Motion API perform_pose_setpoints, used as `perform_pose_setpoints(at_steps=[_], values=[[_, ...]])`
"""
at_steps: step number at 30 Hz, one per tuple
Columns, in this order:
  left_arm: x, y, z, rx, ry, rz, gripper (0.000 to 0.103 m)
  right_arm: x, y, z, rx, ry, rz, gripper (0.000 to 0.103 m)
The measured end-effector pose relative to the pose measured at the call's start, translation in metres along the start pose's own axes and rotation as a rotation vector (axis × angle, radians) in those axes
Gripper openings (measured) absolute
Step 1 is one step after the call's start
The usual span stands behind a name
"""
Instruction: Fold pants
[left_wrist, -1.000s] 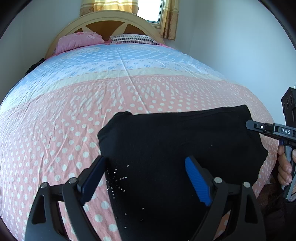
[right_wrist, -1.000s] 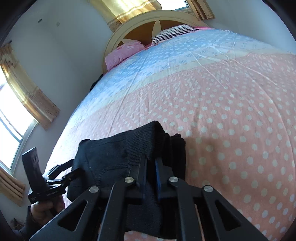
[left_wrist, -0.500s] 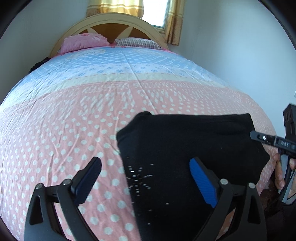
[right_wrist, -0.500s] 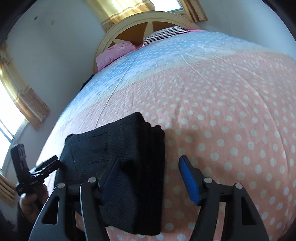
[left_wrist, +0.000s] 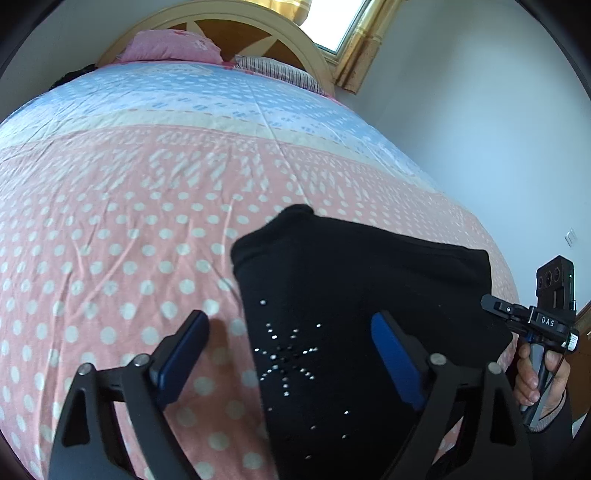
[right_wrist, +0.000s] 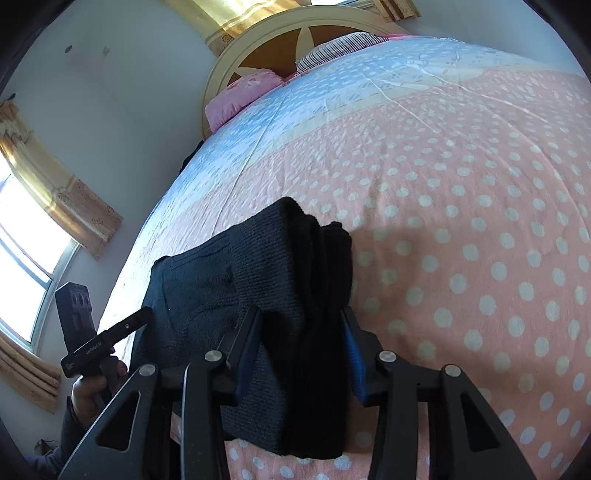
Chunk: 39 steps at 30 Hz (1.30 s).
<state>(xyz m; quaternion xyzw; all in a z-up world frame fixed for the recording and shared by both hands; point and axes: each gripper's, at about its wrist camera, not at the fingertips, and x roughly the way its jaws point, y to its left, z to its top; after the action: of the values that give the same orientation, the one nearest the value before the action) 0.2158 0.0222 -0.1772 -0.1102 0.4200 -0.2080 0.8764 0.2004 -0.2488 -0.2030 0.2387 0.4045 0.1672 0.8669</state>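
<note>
The black pants (left_wrist: 354, 295) lie folded into a thick stack near the foot edge of the bed; a rhinestone star pattern shows on top. My left gripper (left_wrist: 291, 354) is open just above the stack's left edge, one finger over the bedspread, one over the pants. In the right wrist view the stack (right_wrist: 280, 295) shows its layered right end. My right gripper (right_wrist: 301, 339) is half closed, its fingers on either side of that end; contact is unclear. The right gripper also shows in the left wrist view (left_wrist: 517, 314), and the left gripper in the right wrist view (right_wrist: 122, 328).
The bed has a pink, cream and blue polka-dot bedspread (left_wrist: 129, 221). A pink pillow (left_wrist: 170, 46) and a striped pillow (left_wrist: 280, 72) lie at the wooden headboard (right_wrist: 295, 40). A wall (left_wrist: 480, 129) runs along the right side, a curtained window (right_wrist: 22, 240) on the left.
The right gripper opened off the pants half a second ago, then narrowed around the stack's right end. The left gripper shifted left and stayed open. The stack lies flat.
</note>
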Motion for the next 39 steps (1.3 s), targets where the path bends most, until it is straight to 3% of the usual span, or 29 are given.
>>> perform_pose_setpoints(at_steps=[4, 6, 8, 10, 16, 21, 27, 33, 39], values=[[0.005, -0.003, 0.003, 0.011, 0.024, -0.044, 0.057, -0.003, 0.003, -0.002, 0.0, -0.012, 0.015, 0.031], [0.006, -0.007, 0.003, 0.025, 0.021, -0.037, 0.046, -0.007, 0.011, -0.004, -0.023, -0.027, 0.005, 0.029], [0.004, -0.008, 0.003, 0.038, 0.009, -0.019, 0.023, -0.012, 0.019, -0.004, -0.049, -0.044, 0.006, 0.028], [0.0, -0.005, 0.005, 0.023, -0.006, -0.02, 0.016, -0.016, 0.028, -0.002, -0.079, -0.062, 0.019, 0.028], [-0.026, -0.001, 0.008, 0.007, -0.061, -0.01, 0.013, -0.012, 0.062, 0.022, -0.168, -0.048, 0.027, 0.026], [-0.066, 0.027, 0.015, -0.045, -0.139, 0.02, 0.013, 0.025, 0.109, 0.047, -0.261, 0.005, 0.057, 0.026], [-0.114, 0.076, 0.019, -0.099, -0.236, 0.16, 0.013, 0.09, 0.174, 0.069, -0.377, 0.063, 0.141, 0.026], [-0.148, 0.132, 0.013, -0.201, -0.284, 0.277, 0.013, 0.154, 0.243, 0.074, -0.464, 0.116, 0.214, 0.026], [-0.162, 0.174, 0.002, -0.283, -0.312, 0.352, 0.013, 0.207, 0.27, 0.069, -0.471, 0.189, 0.243, 0.026]])
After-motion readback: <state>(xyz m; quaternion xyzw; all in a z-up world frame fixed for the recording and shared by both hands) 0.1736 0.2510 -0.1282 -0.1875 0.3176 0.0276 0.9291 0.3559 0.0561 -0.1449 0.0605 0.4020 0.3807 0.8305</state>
